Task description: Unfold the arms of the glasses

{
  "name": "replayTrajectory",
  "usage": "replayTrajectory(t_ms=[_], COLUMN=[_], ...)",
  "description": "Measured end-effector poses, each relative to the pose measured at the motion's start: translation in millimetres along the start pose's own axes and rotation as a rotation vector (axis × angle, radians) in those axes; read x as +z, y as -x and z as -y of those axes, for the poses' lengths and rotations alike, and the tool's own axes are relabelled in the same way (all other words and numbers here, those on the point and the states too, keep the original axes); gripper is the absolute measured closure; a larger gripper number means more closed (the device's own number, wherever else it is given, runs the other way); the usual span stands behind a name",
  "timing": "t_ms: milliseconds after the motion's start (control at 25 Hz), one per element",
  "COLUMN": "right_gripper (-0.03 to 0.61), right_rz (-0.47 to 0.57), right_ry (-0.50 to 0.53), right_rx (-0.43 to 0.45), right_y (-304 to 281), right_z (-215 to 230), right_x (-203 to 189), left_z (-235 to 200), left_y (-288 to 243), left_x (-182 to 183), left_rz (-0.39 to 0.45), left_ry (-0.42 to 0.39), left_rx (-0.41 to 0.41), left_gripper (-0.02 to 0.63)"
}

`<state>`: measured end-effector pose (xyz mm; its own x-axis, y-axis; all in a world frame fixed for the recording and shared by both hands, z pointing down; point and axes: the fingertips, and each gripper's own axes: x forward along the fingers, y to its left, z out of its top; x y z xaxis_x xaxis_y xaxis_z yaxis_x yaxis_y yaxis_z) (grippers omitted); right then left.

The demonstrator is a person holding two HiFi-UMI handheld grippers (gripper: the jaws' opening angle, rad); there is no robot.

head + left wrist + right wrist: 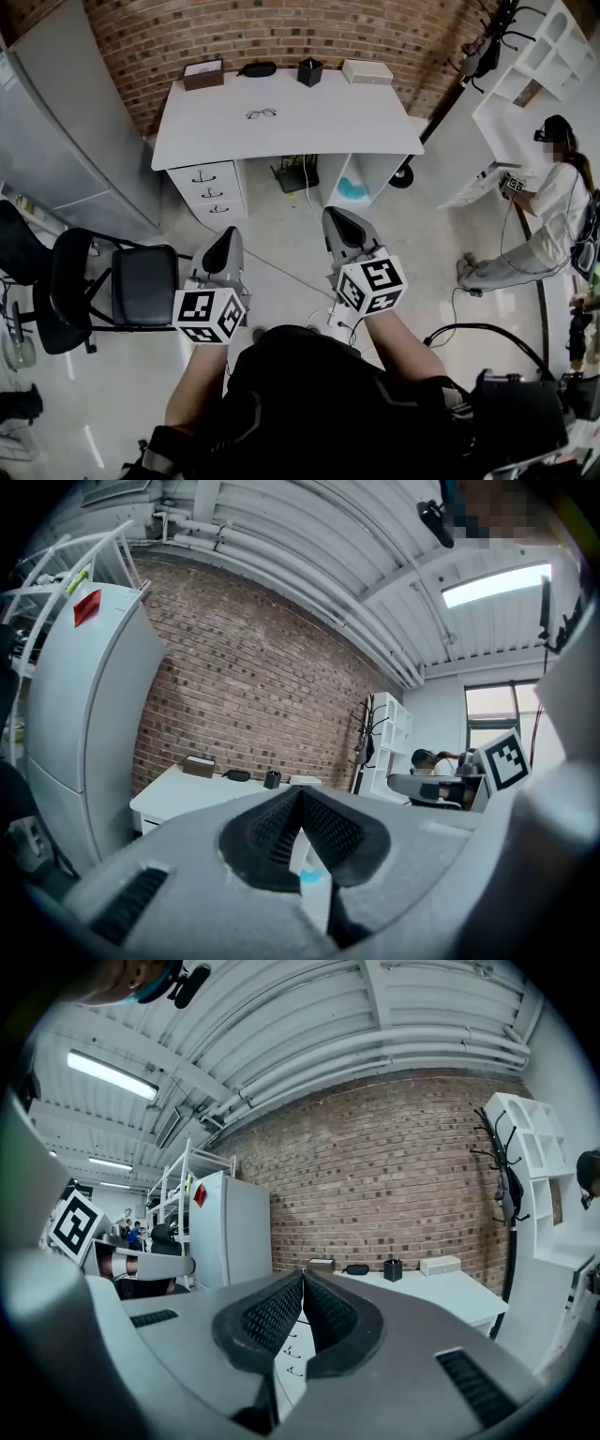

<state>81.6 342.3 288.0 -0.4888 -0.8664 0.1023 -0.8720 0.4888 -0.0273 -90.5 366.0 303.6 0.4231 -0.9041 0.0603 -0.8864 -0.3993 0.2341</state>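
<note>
A pair of dark-rimmed glasses [262,113] lies on the white desk [356,131] far ahead, in the head view only. My left gripper [225,249] and right gripper [339,227] are held level over the floor, well short of the desk. The left gripper [300,794] is shut, pads meeting with nothing between them. So is the right gripper [303,1279], empty and shut. Neither gripper view shows the glasses; the desk top [441,1294] shows beyond the right jaws, and the desk [178,794] beyond the left.
On the desk's back edge stand a brown box [202,73], a black case [257,68], a black pen cup [309,71] and a white box [367,71]. A black chair [122,286] stands left, a fridge [66,141] beyond it. A person [544,216] crouches by white shelves [534,75] at right.
</note>
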Motion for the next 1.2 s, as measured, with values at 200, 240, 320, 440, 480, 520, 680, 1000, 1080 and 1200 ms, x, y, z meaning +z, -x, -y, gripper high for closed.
replayTrajectory(t_ms=[200,240,320,440,480,520,680,1000,1080,1200], right_gripper=[0.571,0.571,0.571,0.571,0.571,0.570,0.571,0.569,0.569,0.570], right_rz=[-0.011,-0.011,-0.011,-0.013,-0.014,-0.015,-0.019,-0.021,-0.018,-0.017], right_ry=[0.015,0.018,0.026,0.030,0.032,0.033,0.039,0.050,0.043,0.027], right_rx=[-0.005,-0.008,-0.011,-0.015,-0.015,-0.015,-0.014,0.003,0.012,0.023], right_y=[-15,-17,-24,-32,-35,-36,-41,-62,-71,-90], right_z=[-16,-19,-27,-39,-42,-46,-55,-49,-42,-28], right_x=[0,1,1,-2,-2,-3,-5,-6,-8,-9], left_z=[-19,-24,-34,-47,-50,-53,-64,-70,-73,-79], left_y=[1,2,3,6,7,7,9,-6,-14,-33], left_x=[-1,-2,-1,0,1,1,-1,-4,-5,-2], left_rz=[-0.006,-0.007,-0.005,-0.001,0.000,0.001,0.002,-0.002,-0.005,-0.002], left_ry=[-0.006,-0.005,-0.003,-0.002,-0.003,-0.003,0.008,0.014,0.009,0.003], left_rx=[-0.008,-0.010,-0.015,-0.030,-0.034,-0.037,-0.040,-0.041,-0.033,-0.016], left_gripper=[0.607,0.606,0.607,0.607,0.607,0.607,0.607,0.607,0.607,0.606])
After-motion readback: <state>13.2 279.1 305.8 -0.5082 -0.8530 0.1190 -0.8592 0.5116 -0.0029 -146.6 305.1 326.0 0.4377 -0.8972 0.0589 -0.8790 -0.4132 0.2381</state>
